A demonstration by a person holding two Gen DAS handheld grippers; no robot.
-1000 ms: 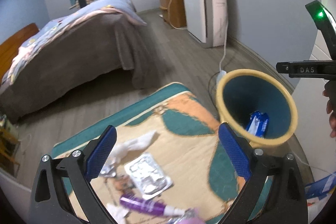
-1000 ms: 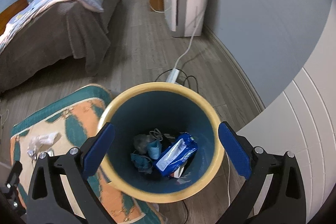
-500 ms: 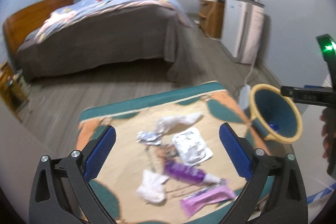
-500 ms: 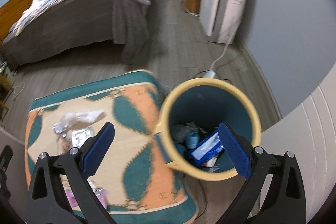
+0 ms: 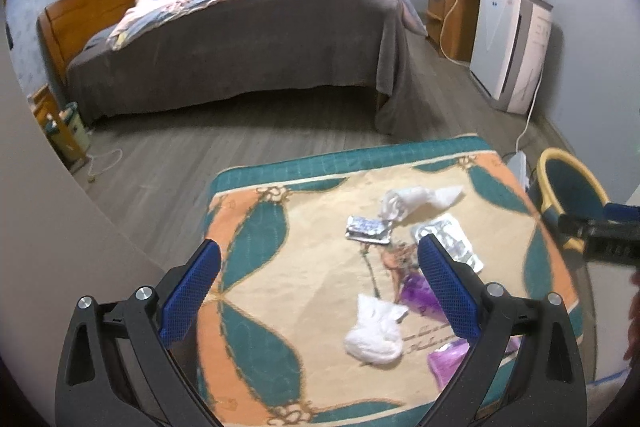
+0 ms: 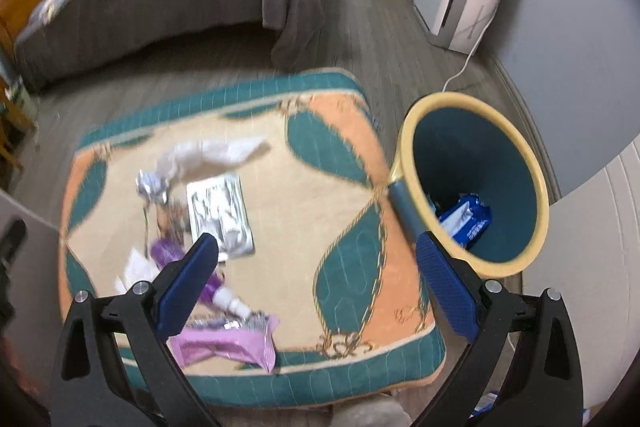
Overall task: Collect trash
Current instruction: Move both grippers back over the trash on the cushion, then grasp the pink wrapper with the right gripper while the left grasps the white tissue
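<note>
Between the spread, empty jaws of the left gripper (image 5: 318, 291), the crumpled tissue (image 5: 374, 333) is seen just ahead; the right gripper (image 6: 316, 285), equally spread, is judged farther.

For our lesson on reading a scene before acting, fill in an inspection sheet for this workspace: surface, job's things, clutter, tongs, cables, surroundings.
Surface: patterned cushion, teal border, on wooden floor.
Job's things: white tissue wad, long tissue, foil wrapper, silver packet, purple tube, pink wrapper; yellow-rimmed bin beside cushion holds blue packet.
Clutter: nothing seen.
Tongs: left tongs and right tongs open, empty.
Cables: white cord from white appliance.
Surroundings: bed.
</note>
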